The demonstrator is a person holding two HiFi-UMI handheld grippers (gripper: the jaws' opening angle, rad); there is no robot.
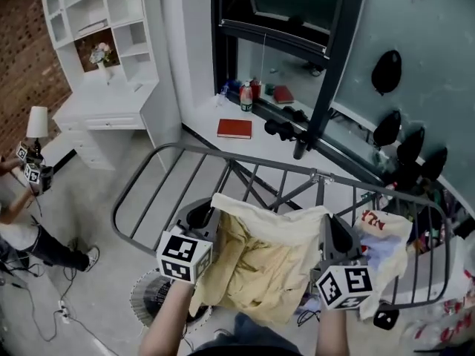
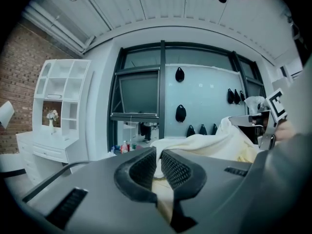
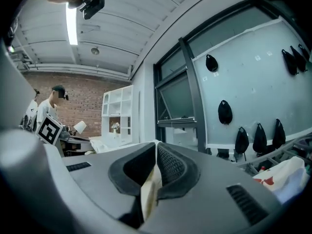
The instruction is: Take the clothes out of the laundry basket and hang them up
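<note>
A pale yellow garment hangs stretched between my two grippers, just over the near rail of the grey drying rack. My left gripper is shut on the garment's left top edge; in the left gripper view the cloth runs out from between the jaws of that gripper. My right gripper is shut on the right top edge, and a thin fold of yellow cloth shows pinched in the right gripper. The round laundry basket sits on the floor below, mostly hidden.
A white garment with red print lies over the rack's right end. A red book and bottles sit on the white sill behind the rack. A white shelf desk stands far left, with a person on the floor nearby.
</note>
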